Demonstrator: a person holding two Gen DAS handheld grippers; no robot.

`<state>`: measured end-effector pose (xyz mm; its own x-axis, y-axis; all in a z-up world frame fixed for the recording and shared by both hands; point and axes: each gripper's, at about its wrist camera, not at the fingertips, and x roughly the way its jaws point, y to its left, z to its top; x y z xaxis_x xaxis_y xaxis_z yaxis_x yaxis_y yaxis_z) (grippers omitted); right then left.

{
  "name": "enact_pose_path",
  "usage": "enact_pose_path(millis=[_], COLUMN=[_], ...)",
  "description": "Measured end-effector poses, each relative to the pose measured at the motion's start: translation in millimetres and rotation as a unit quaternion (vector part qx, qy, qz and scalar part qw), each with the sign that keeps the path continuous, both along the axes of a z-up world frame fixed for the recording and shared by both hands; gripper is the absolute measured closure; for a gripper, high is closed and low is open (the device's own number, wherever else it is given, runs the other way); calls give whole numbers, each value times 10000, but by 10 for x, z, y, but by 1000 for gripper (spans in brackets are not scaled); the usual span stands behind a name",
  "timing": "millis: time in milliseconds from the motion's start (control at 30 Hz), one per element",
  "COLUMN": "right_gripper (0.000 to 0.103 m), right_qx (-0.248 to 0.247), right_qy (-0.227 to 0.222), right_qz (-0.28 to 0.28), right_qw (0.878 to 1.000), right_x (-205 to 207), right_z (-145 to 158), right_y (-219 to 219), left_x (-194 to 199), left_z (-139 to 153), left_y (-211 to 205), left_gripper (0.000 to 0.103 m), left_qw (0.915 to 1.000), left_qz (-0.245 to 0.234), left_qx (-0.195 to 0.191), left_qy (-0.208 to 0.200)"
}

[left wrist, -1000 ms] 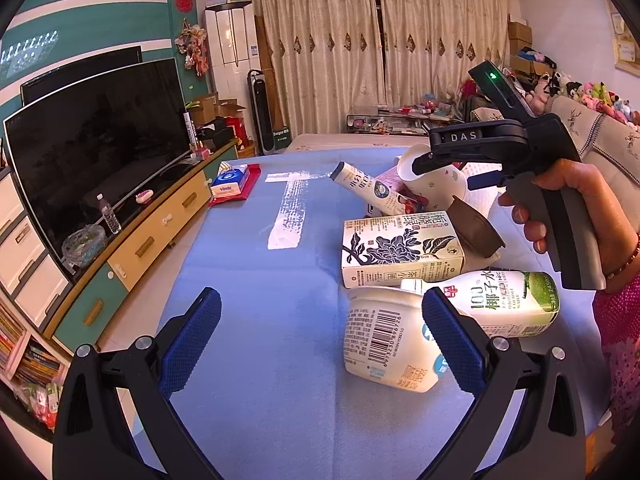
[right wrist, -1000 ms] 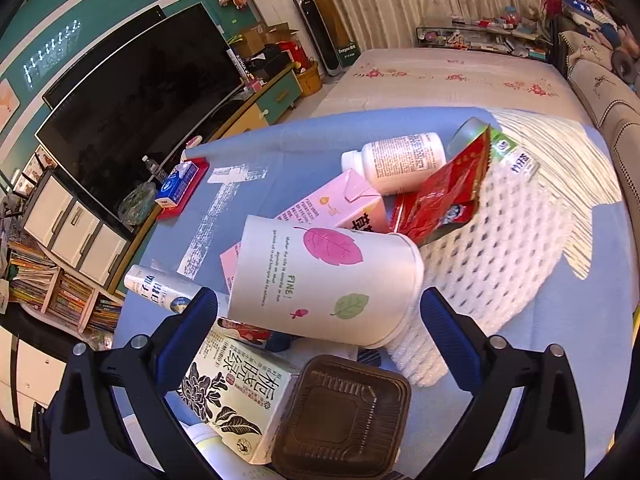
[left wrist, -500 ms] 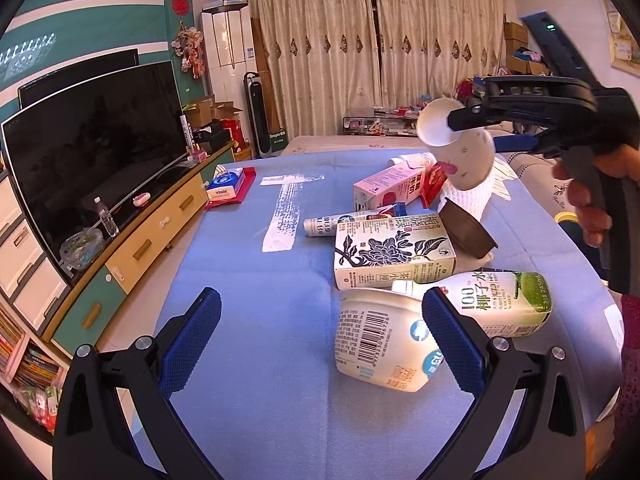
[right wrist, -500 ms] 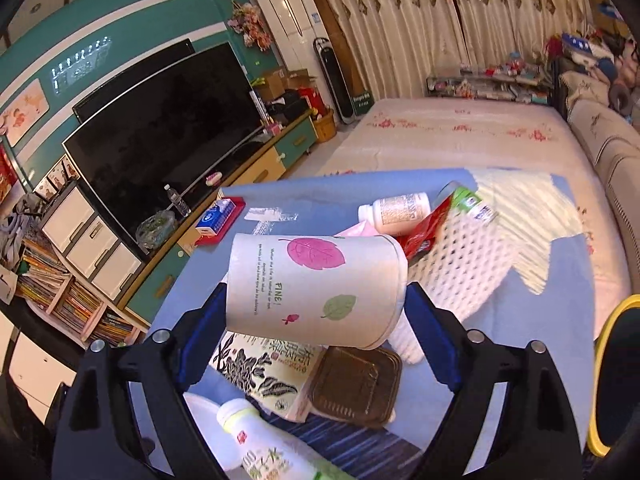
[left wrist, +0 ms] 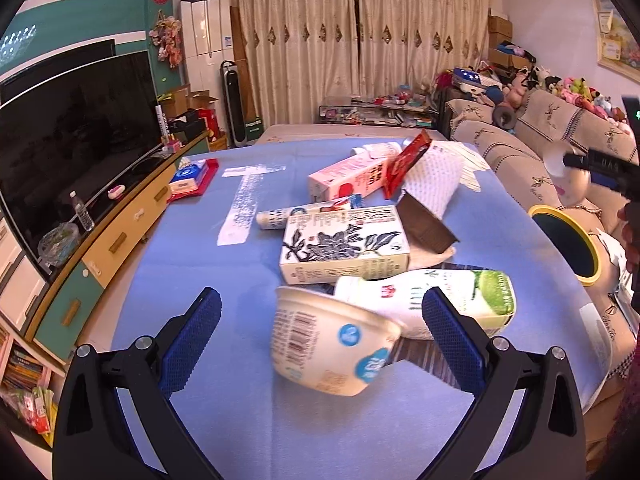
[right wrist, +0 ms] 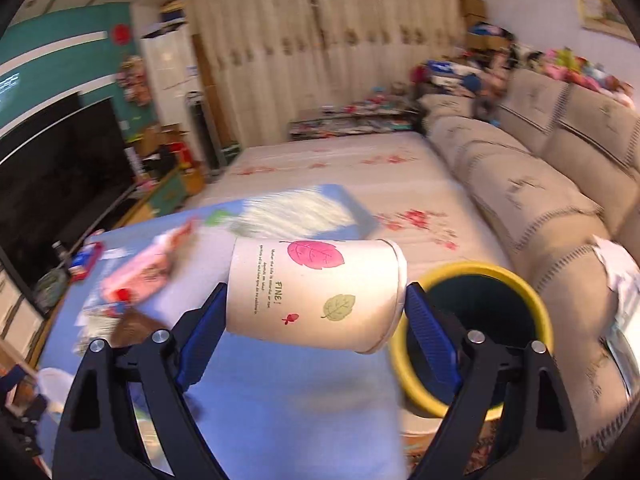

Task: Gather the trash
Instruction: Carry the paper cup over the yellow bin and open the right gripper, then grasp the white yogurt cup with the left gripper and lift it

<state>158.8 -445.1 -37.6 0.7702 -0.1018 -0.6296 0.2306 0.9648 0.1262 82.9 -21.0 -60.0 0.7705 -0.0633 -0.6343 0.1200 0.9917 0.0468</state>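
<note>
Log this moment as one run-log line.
right gripper: shut on paper cup | near yellow-rimmed bin | left gripper: open, yogurt tub between jaws

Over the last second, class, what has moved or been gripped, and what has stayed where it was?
The right tool closed on the leaf-print paper cup, lifted it off the trash pile and swung it right, toward the yellow-rimmed bin. The cup is held sideways, not yet released. The left tool remains open behind the white tub; the floral carton and green-labelled bottle lie as before.

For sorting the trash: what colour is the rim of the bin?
Yellow; the bin rim shows best in the right wrist view, beside the held cup.
</note>
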Motion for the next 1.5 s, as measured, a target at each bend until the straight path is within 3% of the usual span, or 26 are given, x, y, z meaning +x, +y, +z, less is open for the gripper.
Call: enact_pose_path(millis=[233,433,600,667,900,1133,1500], right_gripper=[21,20,19,14,14,12,11], right_qx=[-225,-192,-152,-145,-118,-26,38], right_qy=[792,1328,1500,1455,1107,688,458], right_qz=[-936,-1185,-1188,-1192,-1138,-936,-680], right_qw=[9922,9839,9814,9820,9872,9932,9966], right_x=[284,516,590,579,327,-52,-326], right_z=[-656,-1201,-1394,-1392,-1140,-894,-656], right_y=[-788,-1186,-1266,-1264,-1092,-762,-334], left_x=[35,85,115,118,100,-80,-111], left_z=[-3,-26,-25,-25,-11,0,-274], left_y=[-319,-599,-743,-772,-775,-535,-109], left_gripper=[4,4,4,4,4,4,4], left_qw=[9997,9987,9981,9980,9974,9969,9950], left_qz=[-205,-368,-423,-443,-459,-407,-582], left_qx=[143,353,425,439,549,676,769], left_qy=[39,80,119,122,98,24,244])
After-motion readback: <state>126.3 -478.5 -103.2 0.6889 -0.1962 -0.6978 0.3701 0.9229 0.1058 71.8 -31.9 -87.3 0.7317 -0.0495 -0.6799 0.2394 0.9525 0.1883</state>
